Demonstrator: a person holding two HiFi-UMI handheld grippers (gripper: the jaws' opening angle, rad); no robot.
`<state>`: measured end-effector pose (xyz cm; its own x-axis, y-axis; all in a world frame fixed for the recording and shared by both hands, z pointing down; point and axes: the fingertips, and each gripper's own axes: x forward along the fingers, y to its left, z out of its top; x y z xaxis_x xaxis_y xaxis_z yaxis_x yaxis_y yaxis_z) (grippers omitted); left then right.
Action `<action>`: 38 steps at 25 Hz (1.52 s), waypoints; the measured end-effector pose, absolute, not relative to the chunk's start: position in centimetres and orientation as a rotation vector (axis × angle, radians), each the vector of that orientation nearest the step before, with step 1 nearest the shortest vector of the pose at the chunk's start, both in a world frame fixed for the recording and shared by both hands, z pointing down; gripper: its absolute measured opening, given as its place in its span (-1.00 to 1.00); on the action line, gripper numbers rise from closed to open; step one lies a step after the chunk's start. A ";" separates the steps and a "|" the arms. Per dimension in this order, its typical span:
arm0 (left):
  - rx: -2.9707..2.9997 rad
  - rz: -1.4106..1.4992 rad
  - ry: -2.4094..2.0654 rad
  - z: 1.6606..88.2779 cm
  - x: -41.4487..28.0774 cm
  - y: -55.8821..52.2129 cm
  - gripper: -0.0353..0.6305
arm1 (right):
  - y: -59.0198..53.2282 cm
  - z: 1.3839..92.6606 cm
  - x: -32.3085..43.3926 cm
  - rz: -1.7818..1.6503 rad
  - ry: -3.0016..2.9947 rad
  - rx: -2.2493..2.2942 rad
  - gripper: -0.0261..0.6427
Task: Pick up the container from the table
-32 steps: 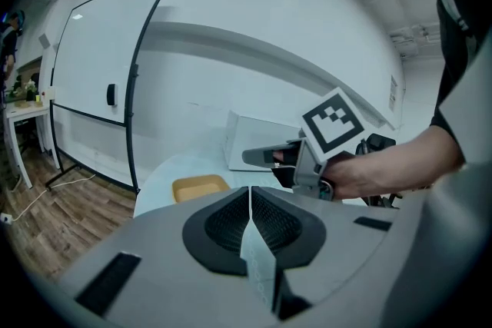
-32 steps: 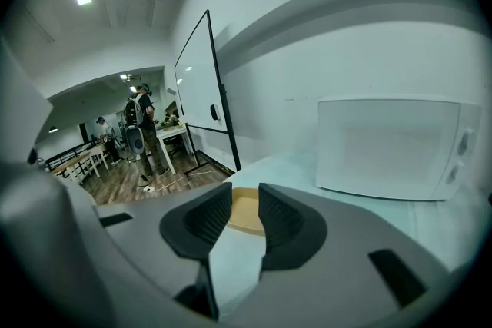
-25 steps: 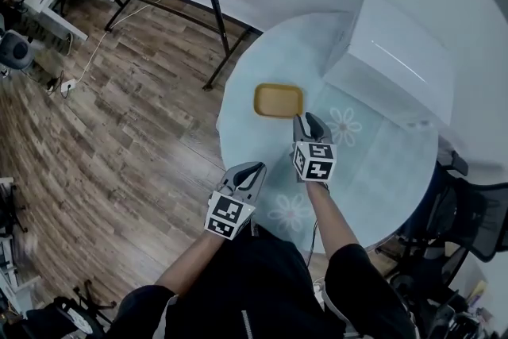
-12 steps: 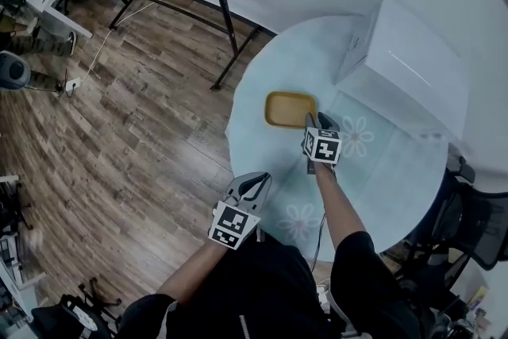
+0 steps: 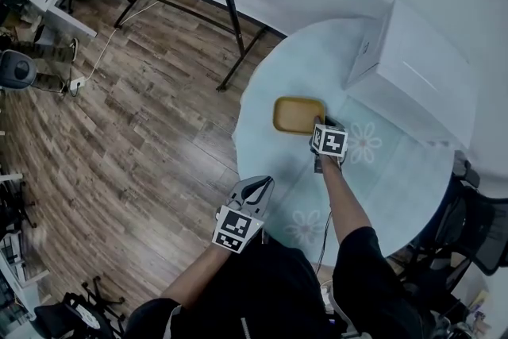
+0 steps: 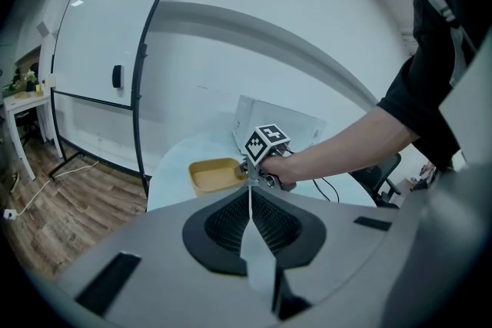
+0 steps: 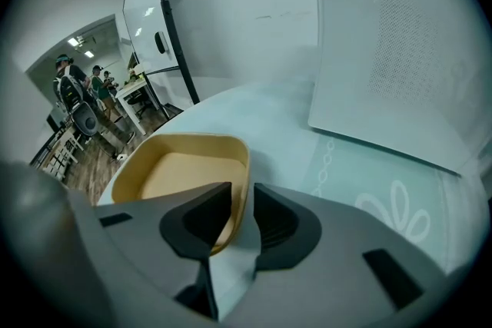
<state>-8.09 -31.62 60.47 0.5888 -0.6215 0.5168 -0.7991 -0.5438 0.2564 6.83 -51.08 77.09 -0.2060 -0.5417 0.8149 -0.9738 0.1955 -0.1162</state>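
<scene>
The right claw has dropped onto the container mid-frame, its wide jaws just closing a little round the rim, not gripping yet.

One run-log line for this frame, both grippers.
phase: pre-grasp | right gripper: open, jaws just closing, astride yellow container rim | left gripper: shut, empty | yellow container: on table

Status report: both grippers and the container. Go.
Left gripper shut, empty. Right gripper open, jaws just been closing, astride rim of container. Container sits on table. Box apart, no obstruction.
</scene>
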 end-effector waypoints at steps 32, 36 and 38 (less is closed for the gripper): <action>2.442 0.488 -1.103 58.7 -5.7 -28.9 -0.83 | -42.6 70.5 11.3 0.975 -1.885 1.551 -0.84; 2.454 0.484 -1.105 58.1 -4.9 -27.8 -0.83 | -39.9 69.1 12.5 0.978 -1.887 1.575 -0.84; 2.463 0.482 -1.107 57.8 -4.5 -27.5 -0.83 | -38.6 68.0 13.2 0.948 -1.898 1.585 -0.84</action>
<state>-4.51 -27.46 57.83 0.6277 -0.6284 0.4595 -0.7645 -0.6087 0.2121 13.18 -38.56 68.02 -0.2073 -0.6372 0.7423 -0.9762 0.0854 -0.1993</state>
